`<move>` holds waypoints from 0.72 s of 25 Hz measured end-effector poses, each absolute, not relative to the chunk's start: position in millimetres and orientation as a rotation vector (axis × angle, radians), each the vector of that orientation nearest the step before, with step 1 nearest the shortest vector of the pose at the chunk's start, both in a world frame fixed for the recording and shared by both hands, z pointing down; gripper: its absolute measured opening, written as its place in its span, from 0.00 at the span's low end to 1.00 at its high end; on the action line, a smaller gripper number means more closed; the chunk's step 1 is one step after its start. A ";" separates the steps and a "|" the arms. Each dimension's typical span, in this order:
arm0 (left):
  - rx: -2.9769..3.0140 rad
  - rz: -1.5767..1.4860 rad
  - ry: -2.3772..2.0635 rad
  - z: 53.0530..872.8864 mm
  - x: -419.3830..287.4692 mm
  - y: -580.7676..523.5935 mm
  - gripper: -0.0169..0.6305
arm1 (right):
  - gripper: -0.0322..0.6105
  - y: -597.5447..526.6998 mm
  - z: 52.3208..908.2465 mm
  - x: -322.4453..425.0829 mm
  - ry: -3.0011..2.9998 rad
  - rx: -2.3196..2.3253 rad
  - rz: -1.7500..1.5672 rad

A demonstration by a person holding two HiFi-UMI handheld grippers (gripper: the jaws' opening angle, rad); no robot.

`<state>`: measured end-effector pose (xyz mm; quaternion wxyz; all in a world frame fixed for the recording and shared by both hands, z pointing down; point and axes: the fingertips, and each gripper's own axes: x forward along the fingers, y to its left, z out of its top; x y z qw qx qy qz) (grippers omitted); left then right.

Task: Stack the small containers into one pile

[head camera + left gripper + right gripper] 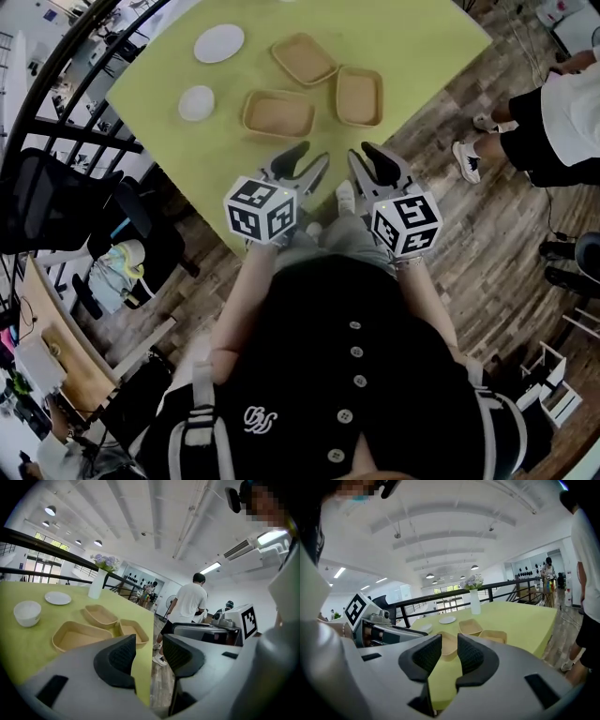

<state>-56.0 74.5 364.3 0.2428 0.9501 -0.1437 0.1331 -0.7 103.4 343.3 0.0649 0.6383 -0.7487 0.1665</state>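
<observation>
Three shallow tan containers lie apart on the green table (412, 47): a near one (278, 113), a far one (304, 58) and a right one (359, 96). Both grippers hover side by side over the table's near corner, short of the containers. My left gripper (307, 161) is open with nothing between its jaws; in its own view (149, 648) the containers (77, 637) sit ahead to the left. My right gripper (367, 159) also stands open and holds nothing; past its jaws (449, 653) the near container (449, 645) shows on the table.
A white plate (218, 43) and a small white bowl (196, 102) sit left of the containers. A white vase (97, 584) with flowers stands at the far edge. A person (553, 112) stands on the wood floor to the right. A black chair (56, 202) and railing are at left.
</observation>
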 end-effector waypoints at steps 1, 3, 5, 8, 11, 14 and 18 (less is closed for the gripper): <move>2.597 0.373 -0.402 364.8 -51.1 68.8 0.30 | 0.20 95.4 343.2 3.9 -2.272 1.912 0.503; 2.594 0.388 -0.425 366.0 -39.8 55.3 0.30 | 0.20 78.4 344.5 14.7 -2.295 1.881 0.508; 2.585 0.389 -0.449 366.7 -28.5 42.0 0.30 | 0.20 62.7 346.8 26.0 -2.317 1.848 0.515; 2.565 0.387 -0.491 369.9 -12.8 21.4 0.30 | 0.20 38.8 350.5 42.7 -2.346 1.789 0.526; 2.543 0.380 -0.547 371.0 2.8 2.0 0.30 | 0.20 15.6 350.3 59.0 -2.382 1.722 0.523; 2.534 0.378 -0.590 370.3 22.3 -13.7 0.30 | 0.20 -2.4 351.8 77.3 -2.411 1.668 0.525; 2.516 0.375 -0.653 370.0 39.3 -25.4 0.30 | 0.20 -15.4 352.6 91.9 -2.456 1.581 0.521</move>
